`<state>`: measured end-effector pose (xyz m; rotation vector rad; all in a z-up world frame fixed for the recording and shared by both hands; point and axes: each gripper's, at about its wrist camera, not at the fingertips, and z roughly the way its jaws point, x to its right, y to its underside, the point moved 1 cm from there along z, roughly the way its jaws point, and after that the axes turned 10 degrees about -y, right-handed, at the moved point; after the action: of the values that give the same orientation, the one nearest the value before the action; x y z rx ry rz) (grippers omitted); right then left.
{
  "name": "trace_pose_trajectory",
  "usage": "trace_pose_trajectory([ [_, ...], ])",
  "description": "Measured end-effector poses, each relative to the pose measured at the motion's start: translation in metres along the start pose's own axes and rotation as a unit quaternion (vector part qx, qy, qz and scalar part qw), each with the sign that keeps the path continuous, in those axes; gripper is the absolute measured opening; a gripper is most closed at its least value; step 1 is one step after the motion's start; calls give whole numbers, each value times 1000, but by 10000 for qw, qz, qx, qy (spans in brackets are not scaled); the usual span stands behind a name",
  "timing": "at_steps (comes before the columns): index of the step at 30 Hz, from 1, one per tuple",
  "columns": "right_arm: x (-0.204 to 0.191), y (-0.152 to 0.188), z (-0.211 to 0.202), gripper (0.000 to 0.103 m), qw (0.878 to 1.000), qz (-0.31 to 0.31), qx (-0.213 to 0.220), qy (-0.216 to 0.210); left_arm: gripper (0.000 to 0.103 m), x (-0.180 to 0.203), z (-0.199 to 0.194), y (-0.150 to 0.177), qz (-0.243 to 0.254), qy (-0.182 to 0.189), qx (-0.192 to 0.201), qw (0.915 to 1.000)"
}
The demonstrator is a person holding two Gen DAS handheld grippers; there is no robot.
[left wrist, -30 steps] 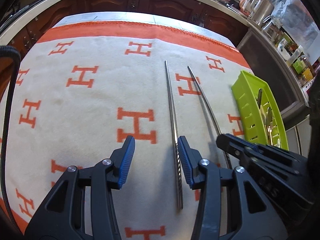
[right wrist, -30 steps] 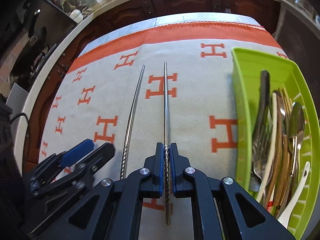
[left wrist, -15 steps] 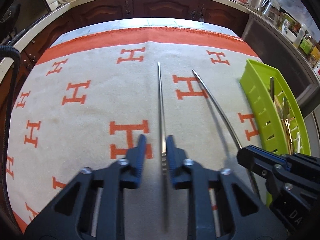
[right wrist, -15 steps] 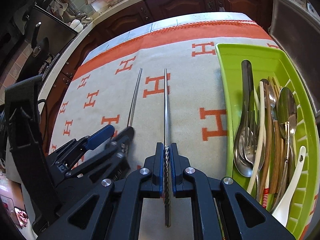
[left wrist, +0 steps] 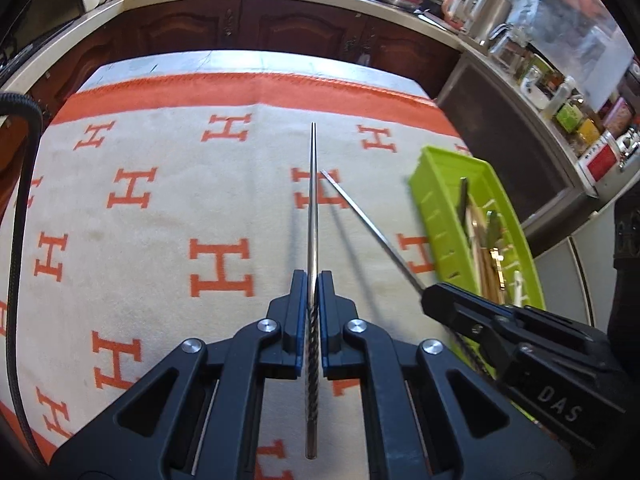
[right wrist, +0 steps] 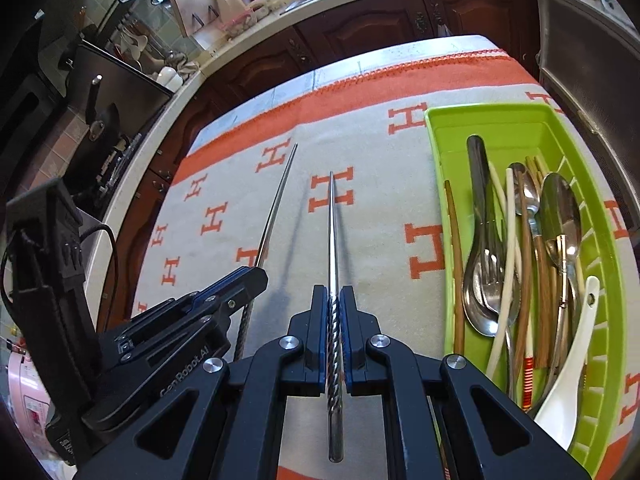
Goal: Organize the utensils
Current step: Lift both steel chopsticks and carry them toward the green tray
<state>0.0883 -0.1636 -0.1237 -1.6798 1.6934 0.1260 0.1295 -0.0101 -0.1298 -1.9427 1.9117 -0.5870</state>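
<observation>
Two slim steel chopsticks were the things in hand, each polished and tapering to a fine far tip, with a twisted, rope-like grip section at the near end. The left chopstick (left wrist: 312, 216) was pinched at its twisted part by the left tongs (left wrist: 312, 280), whose blue pads had just closed on it; its shadow on the cloth suggested it was lifted clear. The right chopstick (right wrist: 332, 232) sat clamped the same way in the right tongs (right wrist: 334, 294), pads pressed tight against the spiral. The two sticks ran near each other, pointing away. Beneath them lay a cream cloth (left wrist: 160, 208) with orange H marks and an orange border, covering the counter (left wrist: 240, 62). To the right stood a lime-green tray (right wrist: 440, 168) holding spoons, forks and wooden chopsticks.
</observation>
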Motion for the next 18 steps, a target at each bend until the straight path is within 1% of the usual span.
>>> trace_pose_trajectory([
  [2, 0, 2, -5, 5, 10000, 8, -17, 2, 3, 6, -3, 2, 58, 49, -25, 10000],
  [6, -2, 9, 1, 5, 9998, -53, -191, 99, 3, 5, -5, 8, 3, -25, -89, 10000],
  [13, -19, 24, 27, 5, 9976, -416, -474, 274, 3, -31, -1, 14, -343, -330, -148, 9988],
  [18, -26, 36, 53, 5, 9948, -629, -636, 491, 3, -56, -5, 16, -610, -413, -102, 9972],
])
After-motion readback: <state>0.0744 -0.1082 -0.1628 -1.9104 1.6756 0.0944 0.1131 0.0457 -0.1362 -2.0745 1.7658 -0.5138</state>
